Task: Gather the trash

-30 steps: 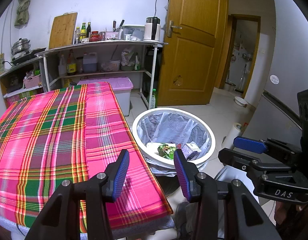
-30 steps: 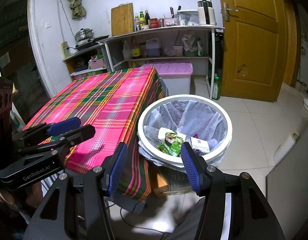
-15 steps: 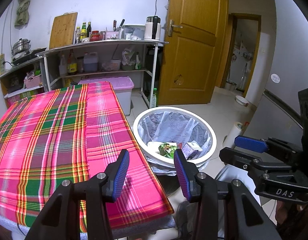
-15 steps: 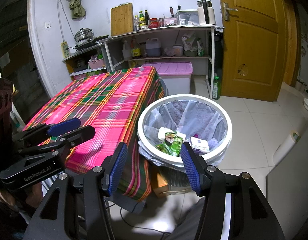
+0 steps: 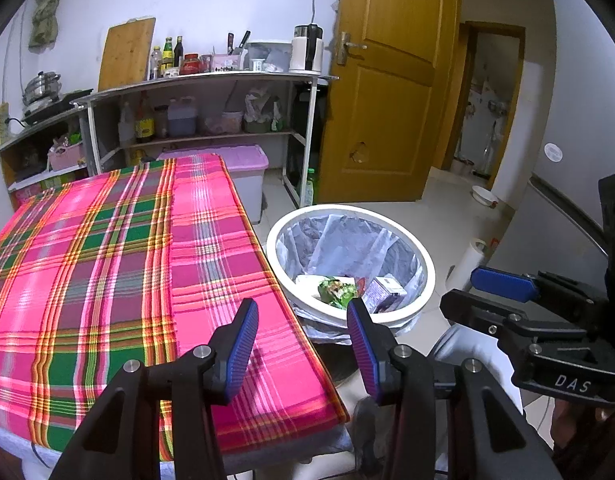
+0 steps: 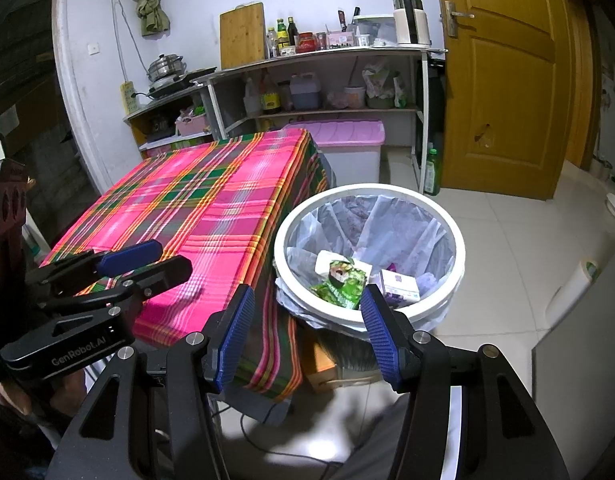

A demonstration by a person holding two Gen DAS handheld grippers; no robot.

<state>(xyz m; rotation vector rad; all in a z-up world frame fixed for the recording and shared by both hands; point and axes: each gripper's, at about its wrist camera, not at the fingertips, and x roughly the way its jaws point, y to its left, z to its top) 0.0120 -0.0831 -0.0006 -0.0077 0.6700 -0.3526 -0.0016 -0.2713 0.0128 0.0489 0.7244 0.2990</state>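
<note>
A white-rimmed trash bin (image 5: pixel 425 280) lined with a thin translucent bag stands on the tiled floor (image 6: pixel 515 264), just beside the near corner of the counter (image 5: pixel 107 280), which is covered by a pink, green and yellow plaid cloth. At the bottom of the bin lies the collected trash: a crumpled green snack wrapper (image 6: pixel 341 280), a flat white packet (image 6: pixel 327 261) partly under it, and a small purple-and-white carton (image 6: pixel 399 285) lying on its side to the right of the wrapper. The wrapper and carton sit close together, nearly touching.

The left gripper (image 5: pixel 303 346) is held level above the near edge of the counter, pointing across its corner toward the bin; its jaws stand wide apart with nothing between the blue pads. The right gripper (image 6: pixel 307 334) hovers beside it over the floor and the hanging cloth edge, aimed at the bin's near rim, its jaws likewise spread and holding nothing. Each gripper shows in the other's view, side by side and apart.

Behind the counter are a metal shelf (image 6: pixel 319 56) with bottles and a cutting board, a pink-lidded storage box (image 6: pixel 343 140), and a wooden door (image 6: pixel 503 80).
</note>
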